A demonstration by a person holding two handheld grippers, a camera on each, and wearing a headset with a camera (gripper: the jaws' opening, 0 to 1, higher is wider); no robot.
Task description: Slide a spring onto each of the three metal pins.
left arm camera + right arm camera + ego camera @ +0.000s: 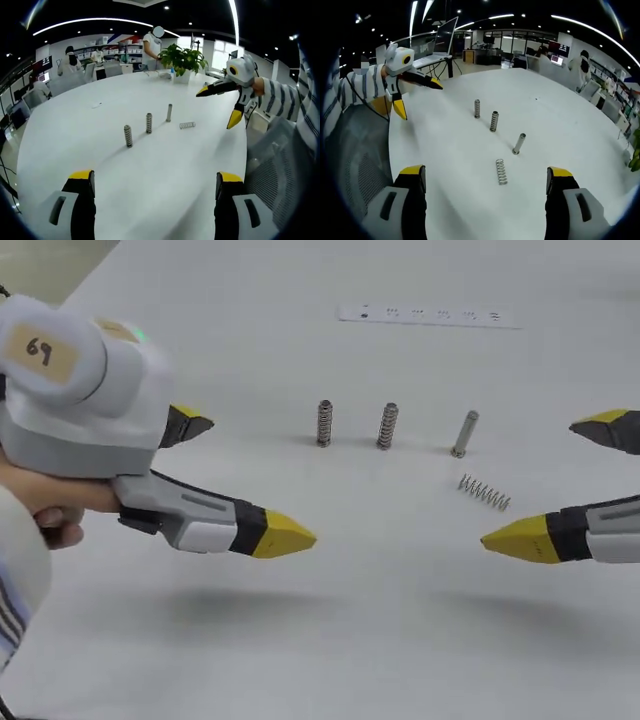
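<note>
White counter (pixel 400 620) stretches under a row of three upright metal pins. The left pin (pixel 324 423) and the middle pin (pixel 387 426) each carry a coil wound down their length. The third pin (pixel 465 433), at the right end of the row, stands bare. Just in front of it and slightly to the right, a loose spring (pixel 484 492) lies flat on the counter, near that pin but not touching it. The left tongs (pixel 250 480) hang above the counter left of the row, spread wide, with nothing between the yellow tips. The right tongs (pixel 530 481) face them from the right, equally wide apart and empty; the nearer tip is close to the loose spring yet clear of it. A hand (pixel 50 510) grips the left tool. Farther back lies a narrow printed strip (pixel 430 315). The left gripper view shows a potted plant (pixel 184 59) at the counter's far edge.
</note>
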